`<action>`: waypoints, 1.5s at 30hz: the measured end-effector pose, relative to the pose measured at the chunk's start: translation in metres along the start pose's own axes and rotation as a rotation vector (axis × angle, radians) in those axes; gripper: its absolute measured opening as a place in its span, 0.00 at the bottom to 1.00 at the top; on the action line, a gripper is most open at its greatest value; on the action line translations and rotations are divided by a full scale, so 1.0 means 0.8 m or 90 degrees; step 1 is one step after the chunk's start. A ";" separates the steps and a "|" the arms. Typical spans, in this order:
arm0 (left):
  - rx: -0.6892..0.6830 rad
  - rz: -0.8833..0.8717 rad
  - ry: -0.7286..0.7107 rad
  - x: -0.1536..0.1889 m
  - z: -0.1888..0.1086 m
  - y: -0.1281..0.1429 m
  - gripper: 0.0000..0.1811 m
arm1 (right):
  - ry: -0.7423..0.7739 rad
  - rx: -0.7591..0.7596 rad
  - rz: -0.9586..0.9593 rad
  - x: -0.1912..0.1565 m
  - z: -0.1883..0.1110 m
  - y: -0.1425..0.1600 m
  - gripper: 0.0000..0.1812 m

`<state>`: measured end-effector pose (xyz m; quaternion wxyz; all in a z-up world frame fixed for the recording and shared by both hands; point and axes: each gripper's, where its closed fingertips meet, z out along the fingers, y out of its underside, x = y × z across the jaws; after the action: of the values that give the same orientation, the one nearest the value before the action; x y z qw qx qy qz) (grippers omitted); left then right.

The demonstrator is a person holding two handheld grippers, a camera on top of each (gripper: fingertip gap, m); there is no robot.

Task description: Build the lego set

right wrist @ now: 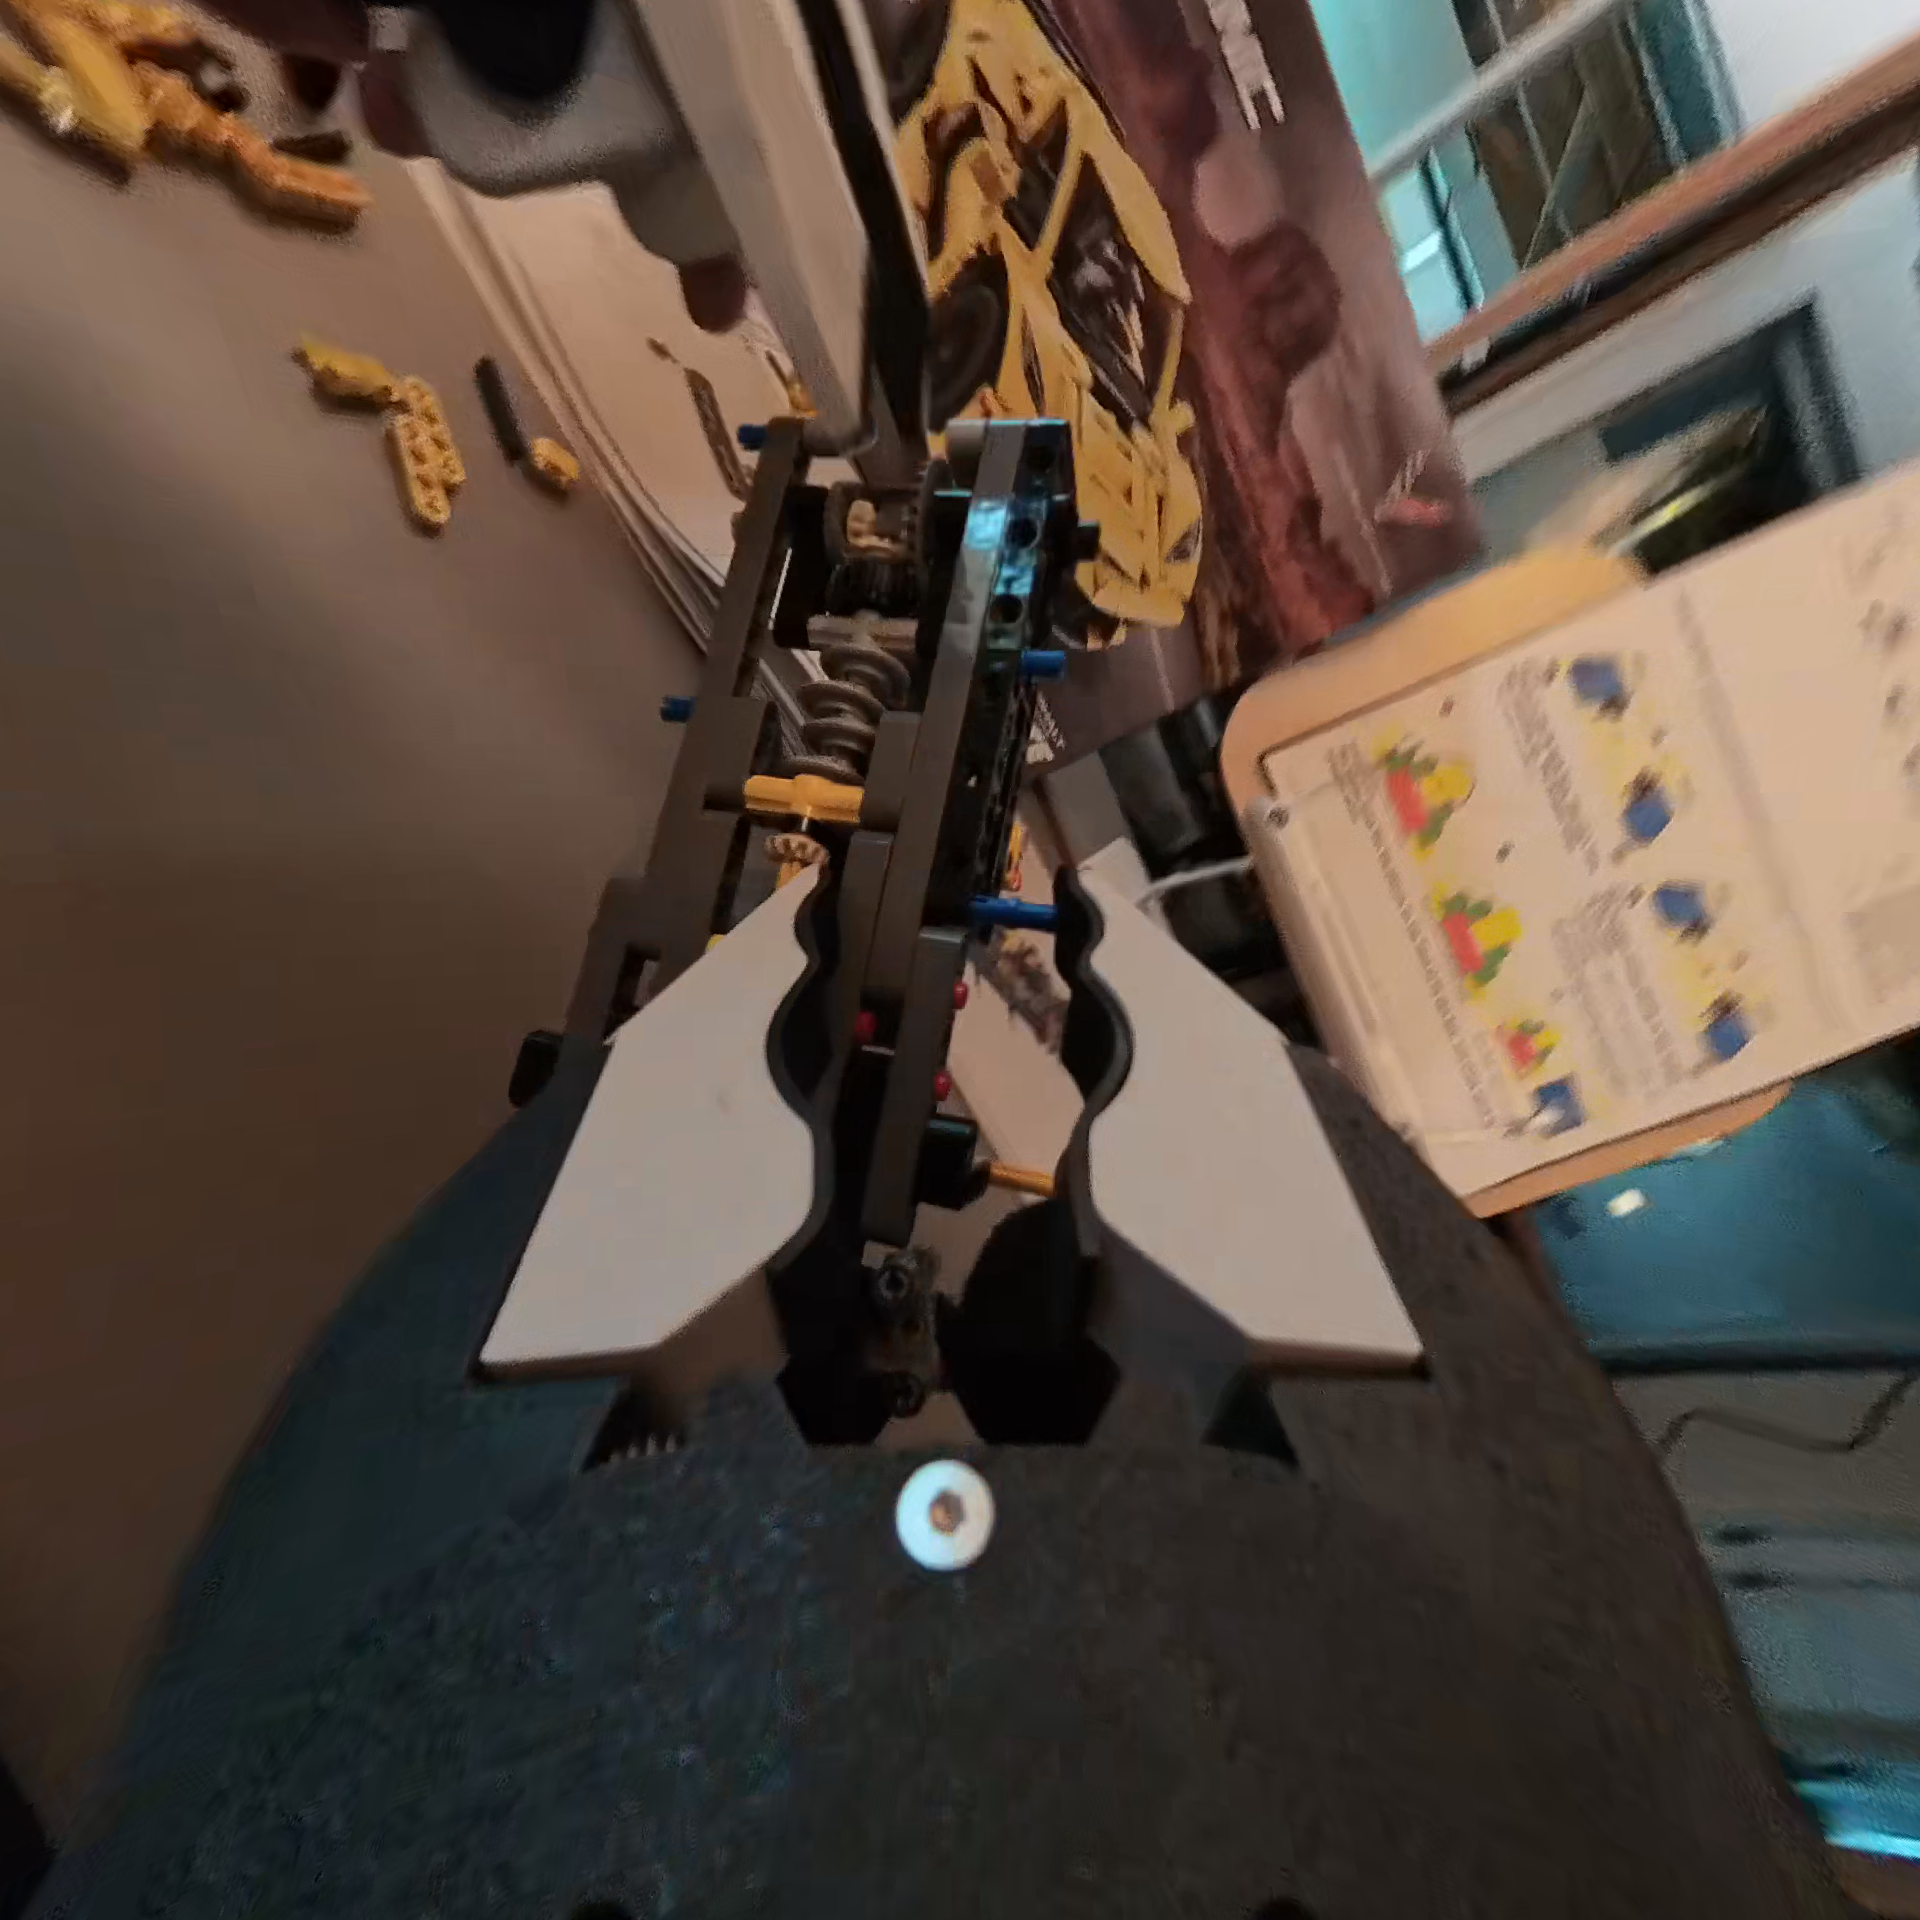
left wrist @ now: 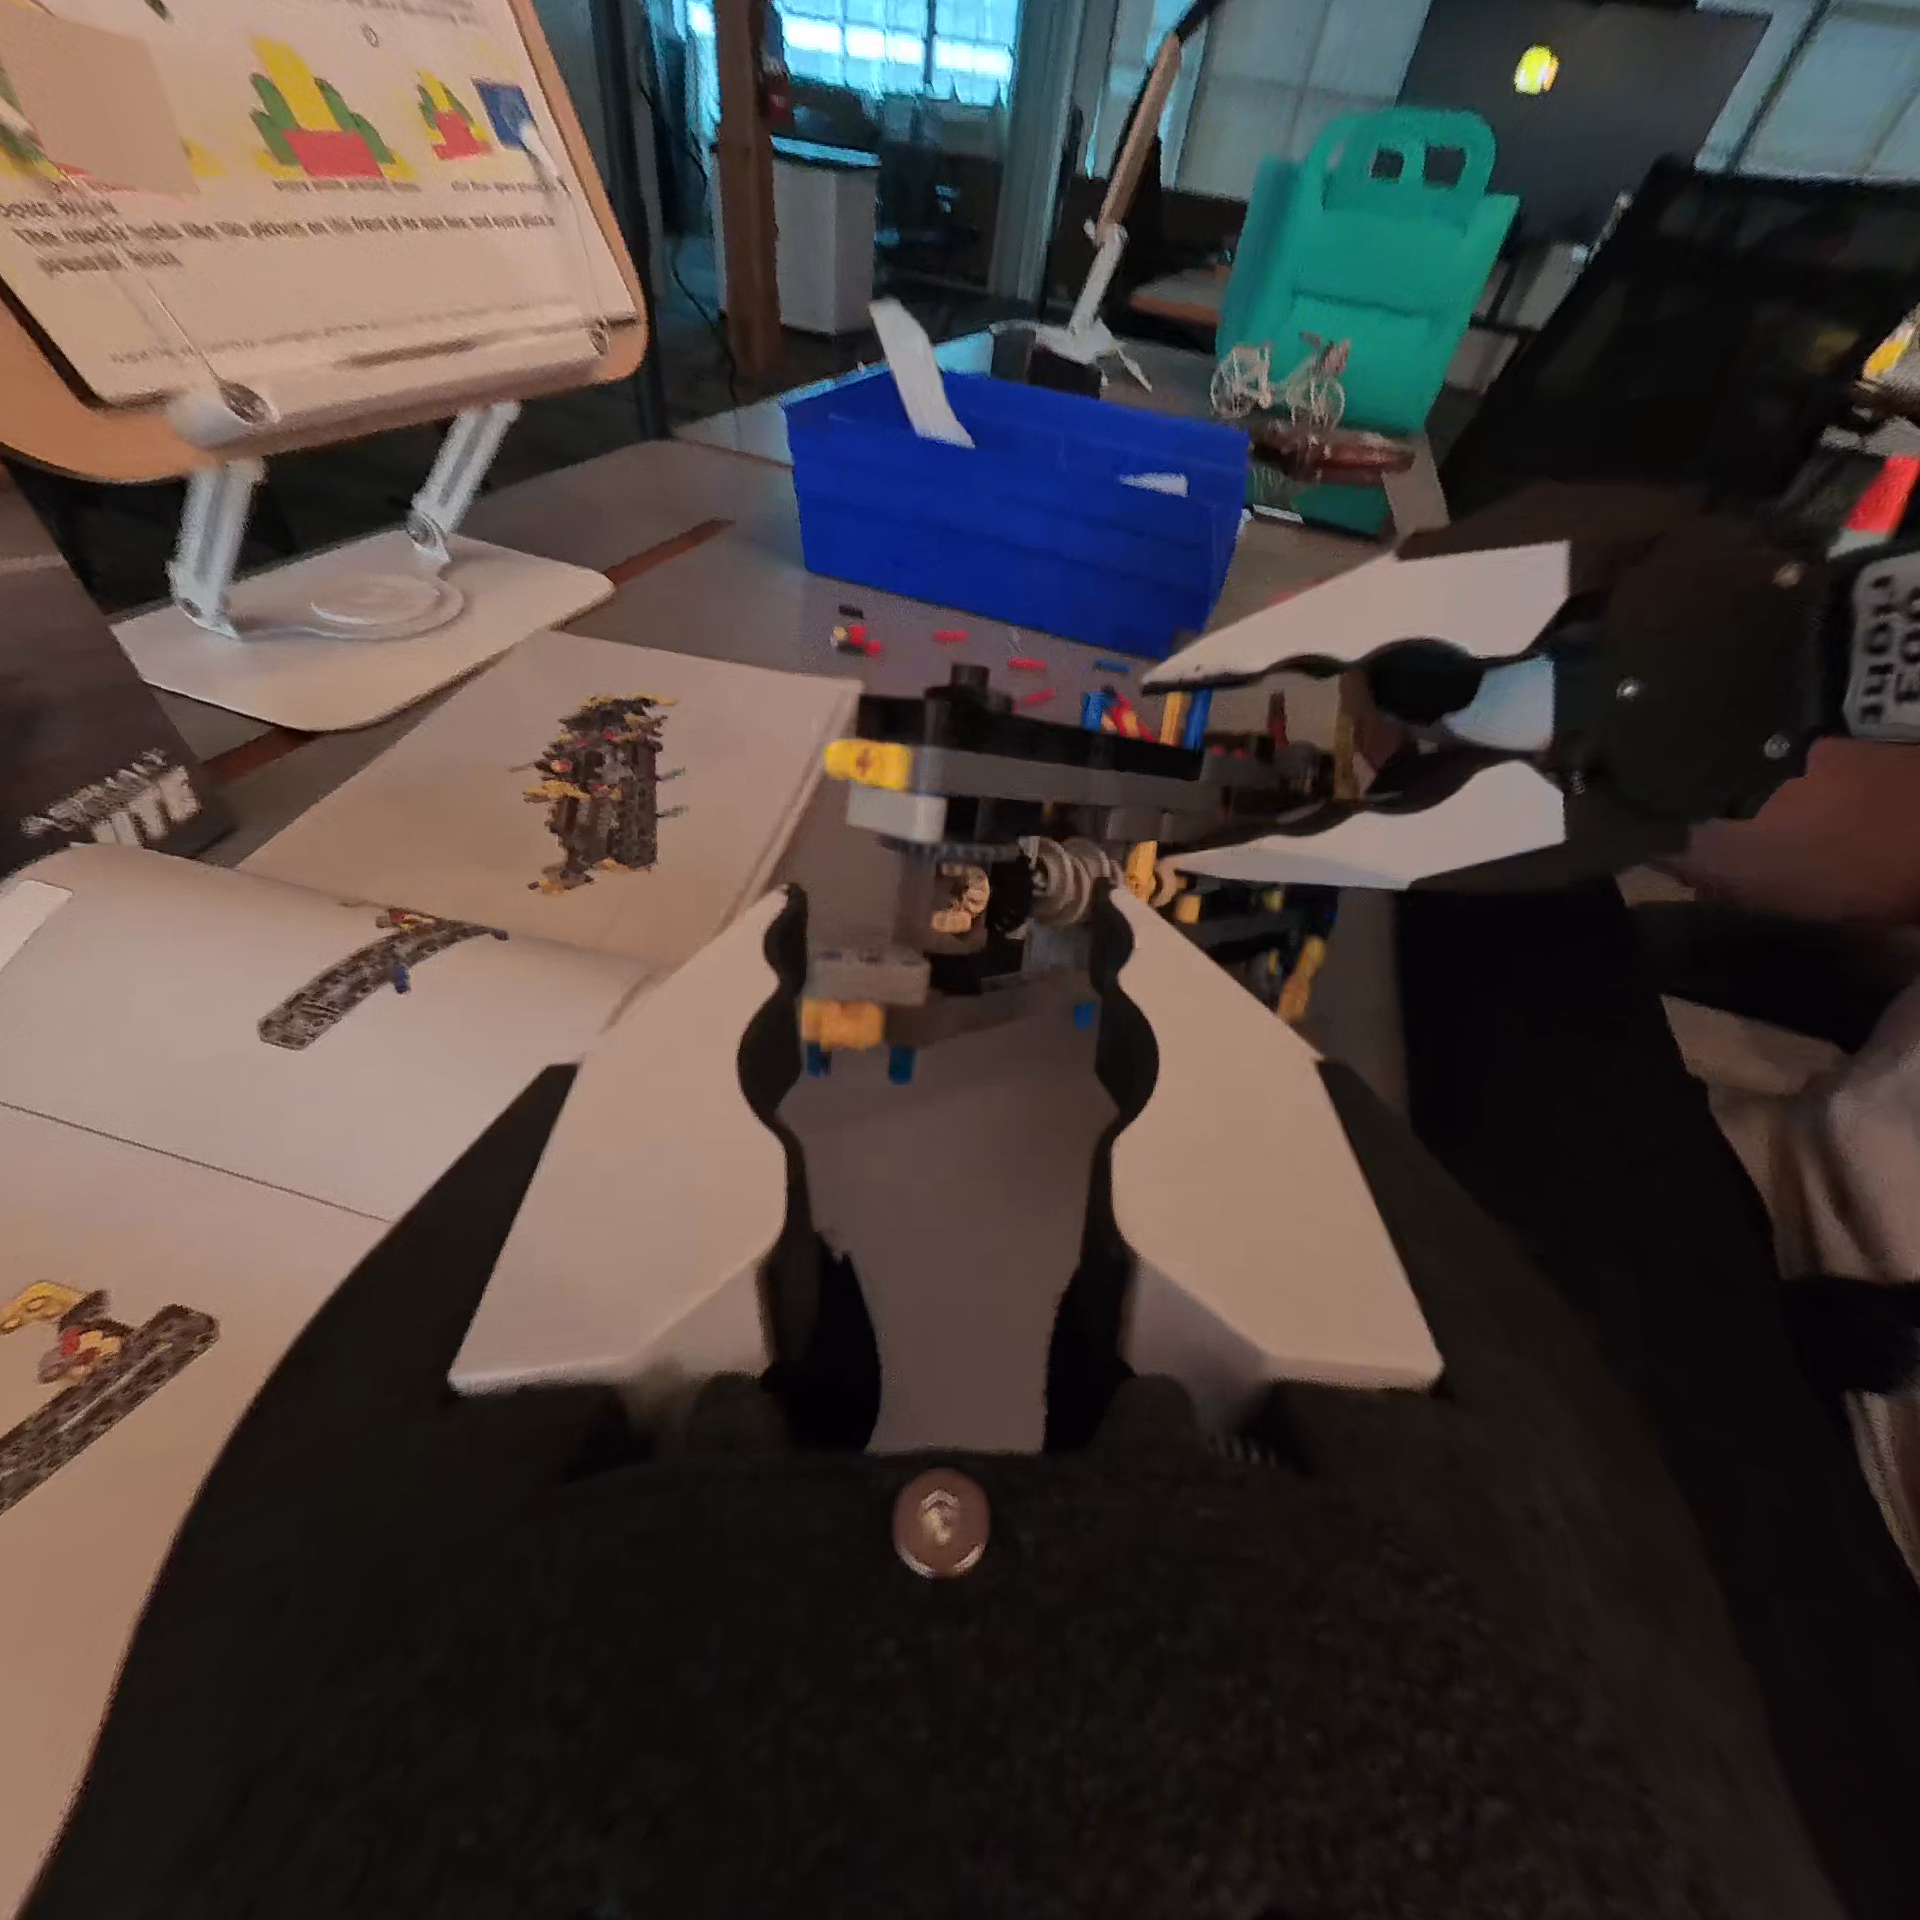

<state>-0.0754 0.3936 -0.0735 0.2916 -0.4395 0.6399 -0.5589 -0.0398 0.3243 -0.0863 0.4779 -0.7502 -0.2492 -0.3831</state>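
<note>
Left tongs parted around lego assembly end, right tongs gripping its dark beam, open instruction booklet on worktop, blue bin behind.

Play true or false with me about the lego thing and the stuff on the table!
1. Both grippers are at the lego assembly. True: the left gripper reaches it from the front and the right gripper from the side.
2. The bin behind it is red. False: it is blue.
3. An open instruction booklet lies on the table. True.
4. The loose yellow pieces are stacked on the assembly. False: they lie apart on the table.
5. The assembly has a grey spring between its dark beams. True.
</note>
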 end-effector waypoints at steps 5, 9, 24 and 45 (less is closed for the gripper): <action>-0.031 0.049 0.054 0.013 -0.007 0.011 0.33 | -0.022 0.041 -0.203 -0.026 -0.001 -0.023 0.23; -0.055 0.052 0.110 0.024 -0.012 0.029 0.32 | -0.021 0.064 -0.287 -0.033 -0.001 -0.024 0.23; -0.076 0.271 0.081 0.067 -0.002 0.041 0.15 | -0.031 0.061 -0.231 -0.037 -0.025 -0.013 0.26; -0.161 0.741 -0.185 0.084 0.033 0.091 0.15 | -0.286 -0.106 0.536 -0.027 -0.016 0.096 0.05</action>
<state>-0.1000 0.3209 -0.1420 0.5788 -0.1210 0.7900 -0.1619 0.0002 0.2800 -0.1410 0.4641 -0.8857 0.0107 -0.0036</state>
